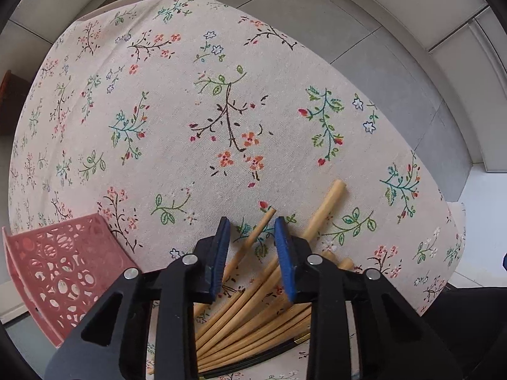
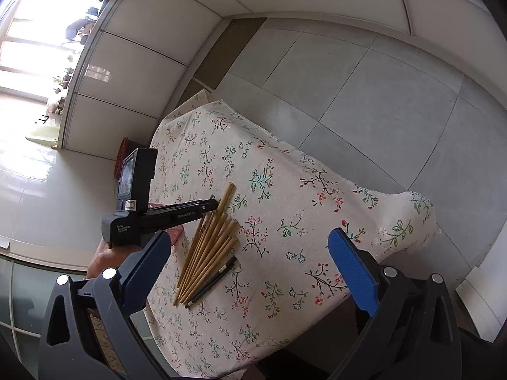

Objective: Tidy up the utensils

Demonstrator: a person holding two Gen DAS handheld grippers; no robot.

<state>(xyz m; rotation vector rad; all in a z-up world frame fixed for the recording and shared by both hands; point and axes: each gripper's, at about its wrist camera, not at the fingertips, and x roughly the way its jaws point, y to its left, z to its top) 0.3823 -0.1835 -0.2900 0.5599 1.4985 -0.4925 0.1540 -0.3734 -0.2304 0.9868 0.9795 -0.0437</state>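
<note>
While the pink perforated basket (image 1: 54, 272) sits at the far left of the left wrist view, on the floral tablecloth (image 1: 177, 120) near its edge, the left gripper (image 1: 250, 231) hangs low over the pile of wooden chopsticks (image 1: 253, 310) just right of it. Its jaws are parted, blue pads (image 1: 221, 253) straddling the upper ends of a few sticks, nothing clamped. One stick (image 1: 256, 231) runs up through the gap between the pads; a thicker one (image 1: 323, 209) pokes out past the right pad. A dark chopstick (image 1: 253, 359) lies along the lower edge of the pile. In the right wrist view, the left gripper (image 2: 213, 203) comes in from the left, held by a hand (image 2: 104, 259), tip at the top of the fanned chopsticks (image 2: 209, 247). The dark pair (image 2: 212, 281) lies on the fan's right side, touching it. The right gripper (image 2: 250, 262) is wide open and holds nothing, raised above the cloth (image 2: 285, 205), with the fan between its fingers in view. Grey floor tiles (image 2: 364, 95) beyond the table.
</note>
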